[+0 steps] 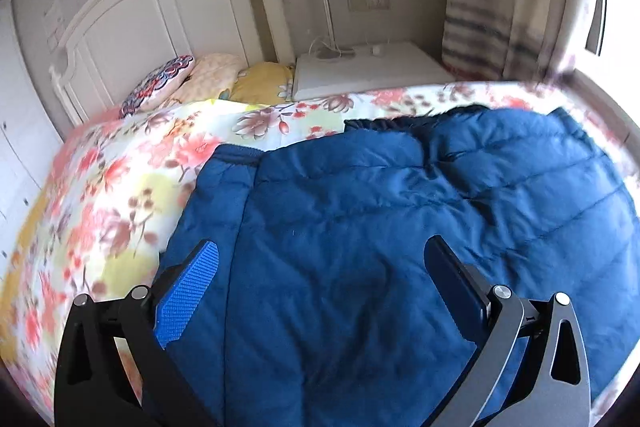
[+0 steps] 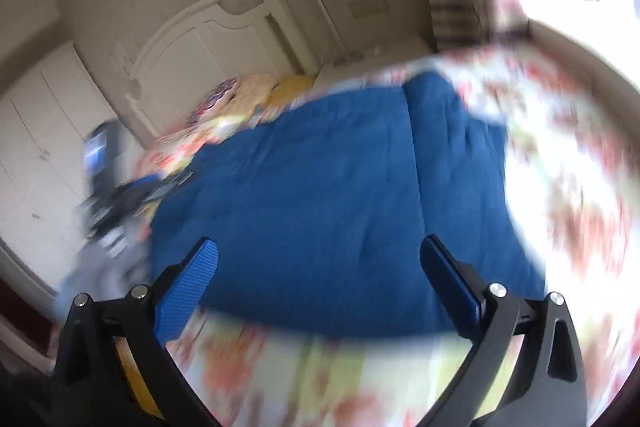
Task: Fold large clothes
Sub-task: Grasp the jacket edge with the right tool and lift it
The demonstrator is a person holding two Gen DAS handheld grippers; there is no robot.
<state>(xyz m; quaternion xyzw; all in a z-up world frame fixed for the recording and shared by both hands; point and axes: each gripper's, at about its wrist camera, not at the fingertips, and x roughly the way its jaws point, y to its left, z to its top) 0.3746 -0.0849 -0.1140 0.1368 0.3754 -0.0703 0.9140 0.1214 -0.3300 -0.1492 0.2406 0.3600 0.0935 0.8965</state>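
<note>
A puffy, quilted blue down jacket point(image 1: 400, 227) lies on the floral bedspread point(image 1: 120, 187) beneath both empty, spread grippers: left gripper point(image 1: 324, 259), right gripper point(image 2: 320, 259).

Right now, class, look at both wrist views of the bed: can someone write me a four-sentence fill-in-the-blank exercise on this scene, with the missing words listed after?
1. The padded jacket spread on the bed is ____ in colour.
2. The bedspread under it carries a ____ print.
3. Both the left tongs and the right tongs are ____, holding nothing.
4. The headboard behind the pillows is ____.

Missing words: blue; floral; open; white
</note>
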